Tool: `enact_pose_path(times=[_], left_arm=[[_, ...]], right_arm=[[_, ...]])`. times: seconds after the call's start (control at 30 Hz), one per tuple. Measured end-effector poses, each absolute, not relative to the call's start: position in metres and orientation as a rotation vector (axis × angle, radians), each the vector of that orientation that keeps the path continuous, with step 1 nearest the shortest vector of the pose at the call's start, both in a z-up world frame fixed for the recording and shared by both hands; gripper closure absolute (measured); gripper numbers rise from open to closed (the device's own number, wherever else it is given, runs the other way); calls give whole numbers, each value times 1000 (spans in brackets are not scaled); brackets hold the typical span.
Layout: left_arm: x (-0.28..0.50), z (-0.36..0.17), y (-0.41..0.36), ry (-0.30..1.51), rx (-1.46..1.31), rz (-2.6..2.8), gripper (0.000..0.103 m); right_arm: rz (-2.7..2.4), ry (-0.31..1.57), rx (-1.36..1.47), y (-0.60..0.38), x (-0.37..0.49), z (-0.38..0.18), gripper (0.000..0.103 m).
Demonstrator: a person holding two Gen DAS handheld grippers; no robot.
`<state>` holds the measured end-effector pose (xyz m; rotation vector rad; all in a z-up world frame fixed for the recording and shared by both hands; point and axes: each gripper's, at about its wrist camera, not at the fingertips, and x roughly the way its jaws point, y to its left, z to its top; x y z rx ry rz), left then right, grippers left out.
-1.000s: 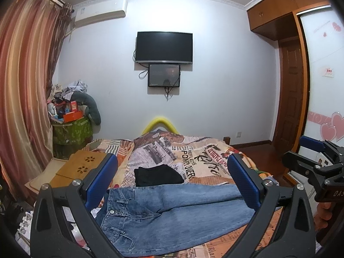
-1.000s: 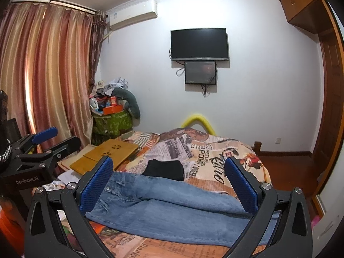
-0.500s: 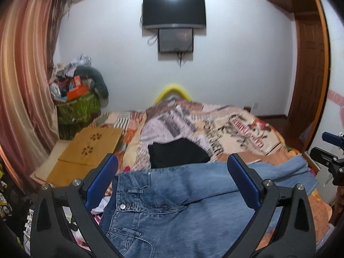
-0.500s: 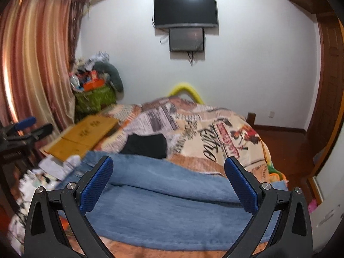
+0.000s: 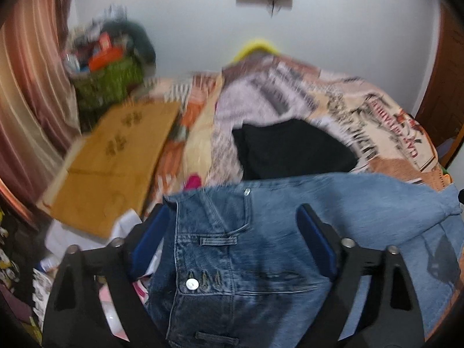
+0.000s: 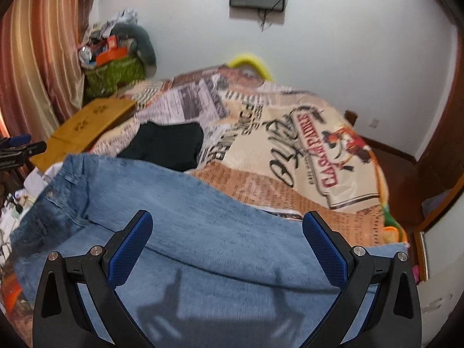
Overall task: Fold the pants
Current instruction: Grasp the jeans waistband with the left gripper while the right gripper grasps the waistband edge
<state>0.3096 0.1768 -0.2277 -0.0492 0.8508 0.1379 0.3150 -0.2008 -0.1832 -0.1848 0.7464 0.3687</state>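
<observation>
Printed bedding covers the bed [image 6: 333, 150], and the jeans [image 6: 203, 232] lie flat across its near edge, waistband toward the left corner, legs running to the right. Your left gripper [image 5: 232, 246] hangs over the waistband with jaws spread wide, gripping nothing. Your right gripper [image 6: 226, 249] hangs over the legs, also wide apart and empty. This placement probably lets you take both ends together for folding. A black garment [image 6: 168, 142] lies behind the jeans.
</observation>
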Motion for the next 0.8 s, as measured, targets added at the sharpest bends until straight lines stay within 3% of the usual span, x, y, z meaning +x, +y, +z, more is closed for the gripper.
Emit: enact_pose_path(times=[0.27, 0.33, 0.47, 0.8], left_arm=[[357, -296, 241, 1063, -266, 138, 49], [362, -306, 252, 1087, -308, 138, 52], [371, -321, 270, 1113, -369, 136, 62], [399, -345, 288, 1165, -479, 115, 65]], right_arm=[[465, 867, -191, -188, 374, -224, 5], [482, 899, -198, -184, 387, -232, 16], [522, 956, -228, -177, 409, -247, 24], [628, 1017, -303, -151, 438, -273, 28]])
